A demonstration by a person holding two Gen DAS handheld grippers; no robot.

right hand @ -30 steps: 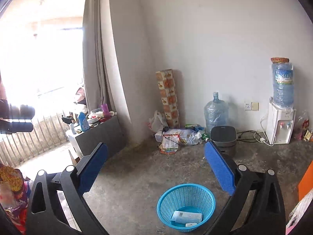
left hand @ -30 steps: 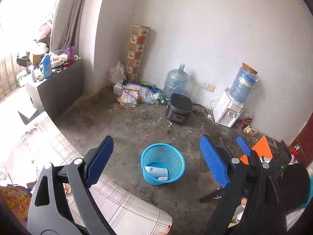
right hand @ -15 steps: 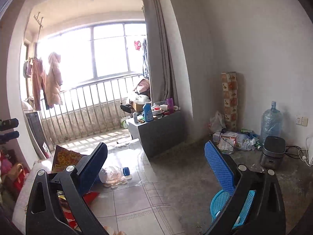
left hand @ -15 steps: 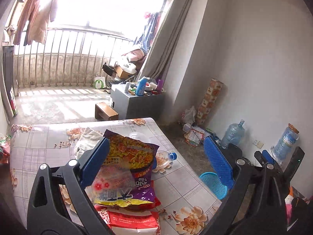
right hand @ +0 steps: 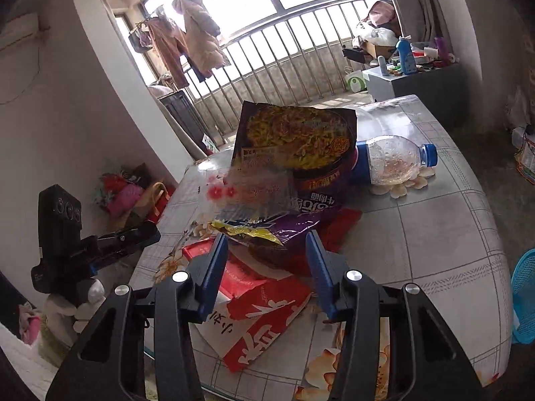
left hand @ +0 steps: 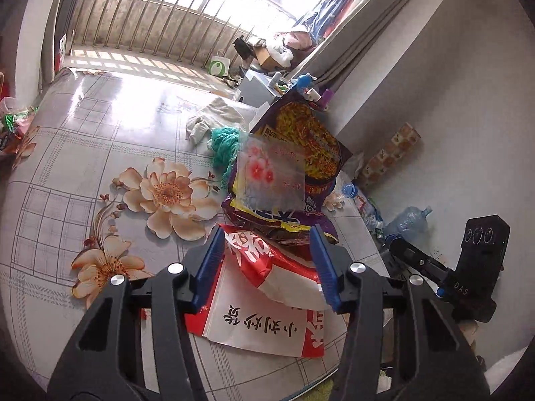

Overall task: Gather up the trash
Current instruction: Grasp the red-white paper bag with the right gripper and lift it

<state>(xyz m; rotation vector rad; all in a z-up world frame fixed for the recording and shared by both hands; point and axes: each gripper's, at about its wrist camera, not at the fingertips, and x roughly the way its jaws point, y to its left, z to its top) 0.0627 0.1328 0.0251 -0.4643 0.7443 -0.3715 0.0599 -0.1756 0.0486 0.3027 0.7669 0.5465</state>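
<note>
The left gripper (left hand: pixel 265 264) points down at a slant over the table (left hand: pixel 83 140), its blue fingers (left hand: pixel 209 267) apart on either side of the crumpled top of a red-and-white bag (left hand: pixel 267 304); whether the pads touch the bag cannot be told. Just beyond that bag lies a purple noodle packet (left hand: pixel 301 153) with a clear flowered plastic bag (left hand: pixel 271 177) resting on it. Farther left on the flowered tablecloth lie a teal rag (left hand: pixel 224 140) and a white cloth (left hand: pixel 214 118).

The right gripper (right hand: pixel 267 267) comes at the same heap from the other side, level with the table edge, fingers likewise spread, framing the near end of the purple packet above the red bag. An empty plastic bottle (right hand: pixel 391 162) lies on its side to the right of the packet. A blue basket (right hand: pixel 525 297) shows at the far right edge, below the table.
</note>
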